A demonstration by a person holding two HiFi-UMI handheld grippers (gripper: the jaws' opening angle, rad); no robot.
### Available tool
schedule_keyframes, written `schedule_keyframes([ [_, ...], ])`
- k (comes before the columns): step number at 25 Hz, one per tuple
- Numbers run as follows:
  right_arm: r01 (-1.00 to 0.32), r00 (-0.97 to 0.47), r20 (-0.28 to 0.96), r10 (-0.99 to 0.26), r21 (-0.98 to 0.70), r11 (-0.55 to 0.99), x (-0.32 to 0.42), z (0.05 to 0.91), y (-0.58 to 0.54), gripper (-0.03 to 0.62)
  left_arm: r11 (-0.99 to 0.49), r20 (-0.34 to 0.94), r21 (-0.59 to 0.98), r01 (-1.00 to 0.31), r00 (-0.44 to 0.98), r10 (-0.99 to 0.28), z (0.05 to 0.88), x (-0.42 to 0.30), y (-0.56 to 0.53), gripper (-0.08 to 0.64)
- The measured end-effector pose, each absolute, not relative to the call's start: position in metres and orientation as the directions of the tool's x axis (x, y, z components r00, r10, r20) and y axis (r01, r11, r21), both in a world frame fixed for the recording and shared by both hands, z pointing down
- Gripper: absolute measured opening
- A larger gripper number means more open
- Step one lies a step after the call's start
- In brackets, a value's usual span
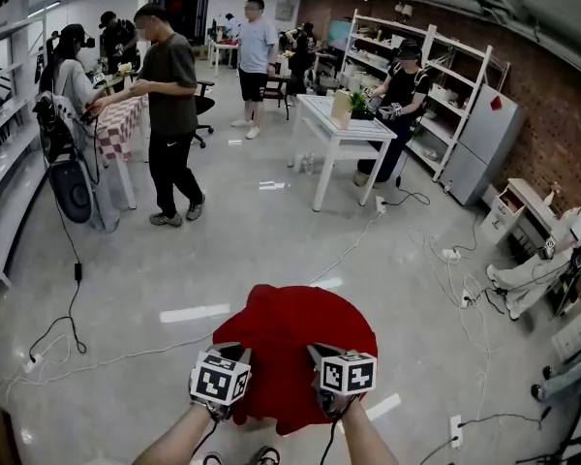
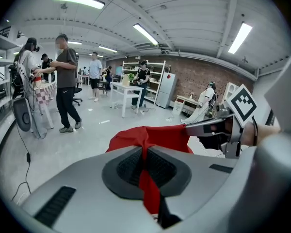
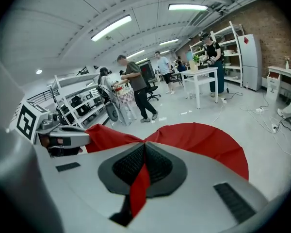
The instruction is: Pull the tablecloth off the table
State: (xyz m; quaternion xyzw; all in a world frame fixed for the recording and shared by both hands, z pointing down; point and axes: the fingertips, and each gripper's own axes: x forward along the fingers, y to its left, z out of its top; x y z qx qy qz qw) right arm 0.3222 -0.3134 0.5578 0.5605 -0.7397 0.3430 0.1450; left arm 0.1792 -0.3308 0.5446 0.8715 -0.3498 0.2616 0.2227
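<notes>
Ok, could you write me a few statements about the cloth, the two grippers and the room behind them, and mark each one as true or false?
1. The left gripper has its jaws shut on the red cloth. True.
2. The right gripper has open jaws and holds nothing. False: the right gripper's jaws are shut on the same red cloth.
3. The cloth is blue with a checked pattern. False: it is plain red.
4. A white table stands farther back in the room. True.
</notes>
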Motion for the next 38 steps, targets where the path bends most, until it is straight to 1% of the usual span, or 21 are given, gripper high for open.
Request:
schedule_keyframes([
  [9, -0.927, -0.289, 0.539, -0.791, -0.365, 0.09, 0.322, 0.52, -0.312, 0.026, -0.658, 0.543, 0.215, -0.722, 0.648, -0.534, 0.51, 0.177, -0.336, 0.018],
  [15, -0.928, -0.283, 0.487, -0.827, -0.356, 0.108, 0.319, 0.487, -0.308, 0.026, -0.653, 0.485, 0.224, -0.724, 0.663, -0.57, 0.483, 0.173, -0.339, 0.018],
  [21, -0.93, -0.262, 0.442, -0.858, -0.352, 0.103, 0.316, 0.452, -0.303, 0.026, -0.65, 0.44, 0.195, -0.734, 0.658, -0.611, 0.453, 0.164, -0.337, 0.018],
  [24, -0.941, -0.238, 0.427, -0.872, -0.324, 0.098, 0.314, 0.436, -0.298, 0.026, -0.65, 0.411, 0.185, -0.737, 0.659, -0.63, 0.438, 0.158, -0.334, 0.018],
  [27, -0.936, -0.242, 0.389, -0.889, -0.334, 0.109, 0.306, 0.415, -0.294, 0.026, -0.645, 0.368, 0.184, -0.742, 0.66, -0.655, 0.422, 0.151, -0.333, 0.018],
  [32, -0.946, -0.226, 0.349, -0.909, -0.3, 0.12, 0.292, 0.385, -0.29, 0.026, -0.646, 0.312, 0.167, -0.745, 0.661, -0.682, 0.396, 0.137, -0.333, 0.018],
  [38, -0.933, -0.235, 0.271, -0.933, -0.333, 0.139, 0.272, 0.346, -0.277, 0.026, -0.662, 0.232, 0.16, -0.733, 0.679, -0.696, 0.363, 0.116, -0.324, 0.018],
])
